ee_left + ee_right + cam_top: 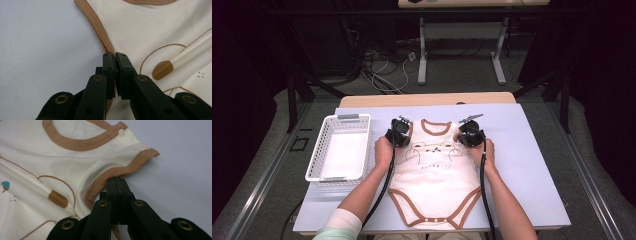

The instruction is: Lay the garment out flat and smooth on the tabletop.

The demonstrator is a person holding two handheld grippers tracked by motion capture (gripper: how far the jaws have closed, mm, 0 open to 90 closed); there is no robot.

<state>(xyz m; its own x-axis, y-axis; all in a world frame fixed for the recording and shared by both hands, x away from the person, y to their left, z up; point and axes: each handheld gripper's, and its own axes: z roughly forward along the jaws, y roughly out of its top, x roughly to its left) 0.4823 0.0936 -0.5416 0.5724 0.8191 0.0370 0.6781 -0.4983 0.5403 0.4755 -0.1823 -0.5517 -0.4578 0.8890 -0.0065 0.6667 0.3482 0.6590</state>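
Bodysuit (pixel 435 170): flat on the bench (pixel 532 165), centre of the high view, neckline toward the top
Left claw (pixel 115 55): clamped on the brown armhole trim
Right claw (pixel 115 180): pinching the opposite armhole trim
Handling: likely light, limp and quick to sag; bound edges give the firmest hold
Basket (pixel 328 150): left of the garment

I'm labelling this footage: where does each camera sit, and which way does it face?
High view: above the person's side, facing forward and down on the table, bodysuit and basket; forearms and hands show.
Left gripper view: on the left gripper, along its jaws shut on the brown armhole trim.
Right gripper view: on the right gripper, likewise.
All share the bodysuit.
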